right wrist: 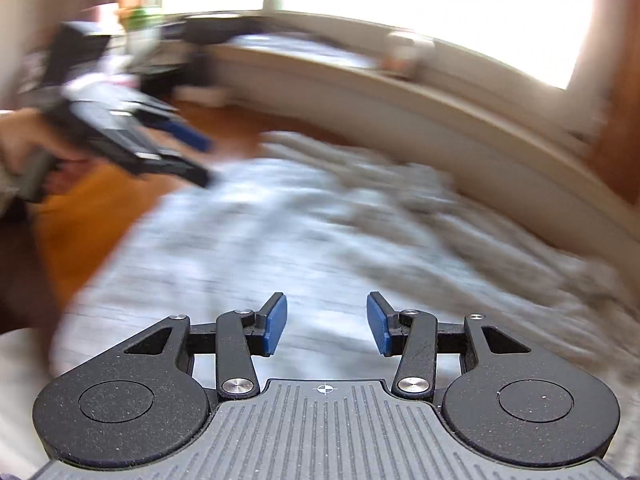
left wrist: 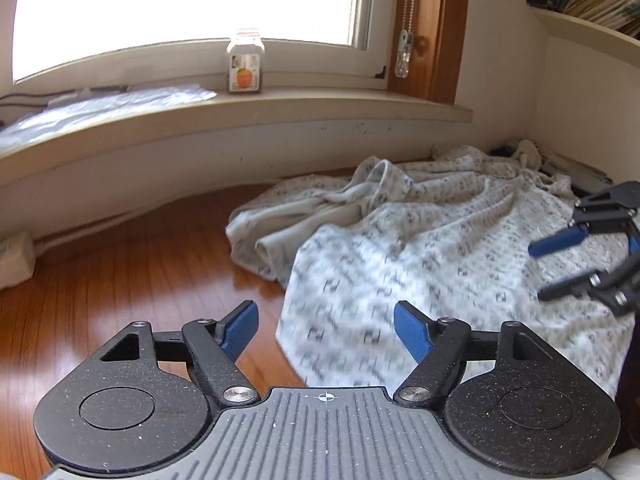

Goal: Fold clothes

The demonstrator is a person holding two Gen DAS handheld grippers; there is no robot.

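Note:
A crumpled white garment with a small grey print (left wrist: 420,240) lies spread on the wooden floor below a window. My left gripper (left wrist: 326,332) hovers open over the garment's near left edge, with nothing between its blue pads. At the right edge of the left wrist view my right gripper (left wrist: 538,272) hangs open above the cloth. The right wrist view is blurred by motion: the right gripper (right wrist: 327,322) stands open over the pale garment (right wrist: 280,232). At its upper left, a hand holds the left gripper (right wrist: 200,160), also open.
A wide window sill (left wrist: 240,116) runs along the wall, with a clear jar with an orange label (left wrist: 245,62) and plastic sheeting (left wrist: 100,108) on it. A white box (left wrist: 14,258) sits at the left wall. Bare wooden floor (left wrist: 120,272) lies left of the garment.

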